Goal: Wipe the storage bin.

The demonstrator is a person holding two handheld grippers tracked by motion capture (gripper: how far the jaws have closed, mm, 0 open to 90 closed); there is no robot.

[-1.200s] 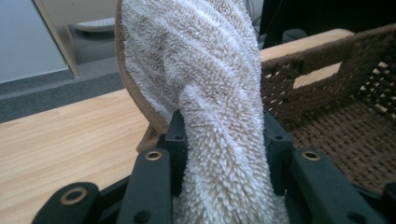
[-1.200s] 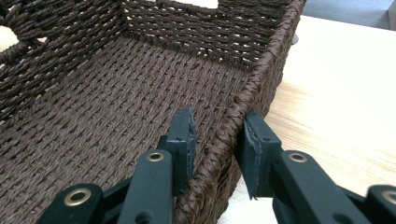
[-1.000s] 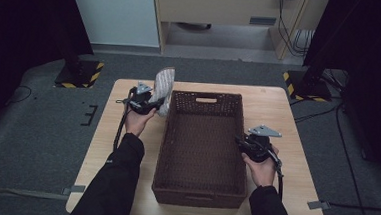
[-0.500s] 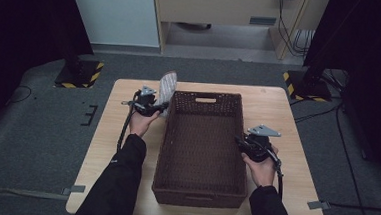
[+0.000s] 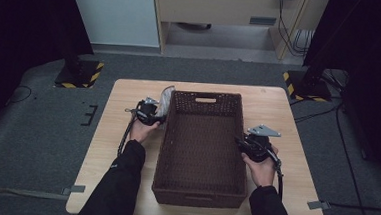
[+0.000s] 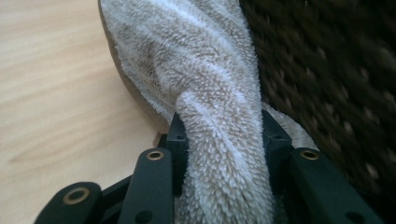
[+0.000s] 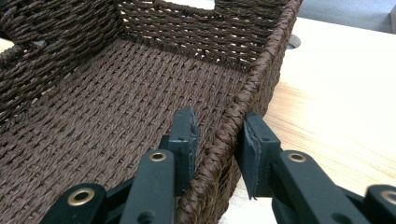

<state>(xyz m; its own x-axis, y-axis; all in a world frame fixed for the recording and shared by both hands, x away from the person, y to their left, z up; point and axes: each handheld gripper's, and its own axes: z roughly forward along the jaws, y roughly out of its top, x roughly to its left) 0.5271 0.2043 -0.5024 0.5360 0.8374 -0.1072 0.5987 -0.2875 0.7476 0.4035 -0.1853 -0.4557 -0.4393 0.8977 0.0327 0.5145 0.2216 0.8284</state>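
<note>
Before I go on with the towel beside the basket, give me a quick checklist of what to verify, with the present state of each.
1. Left gripper shut on the towel: ok, cloth bunched between the jaws.
2. Right gripper steadying the basket: ok, jaws astride its side wall.
3. Basket floor free for the towel: ok, bare weave in the high view and the right gripper view.
4. Towel over the basket: not ok, it hangs outside the left wall, above the table.
5. Towel free of the wicker: cannot tell, cloth lies close against the wall.
</note>
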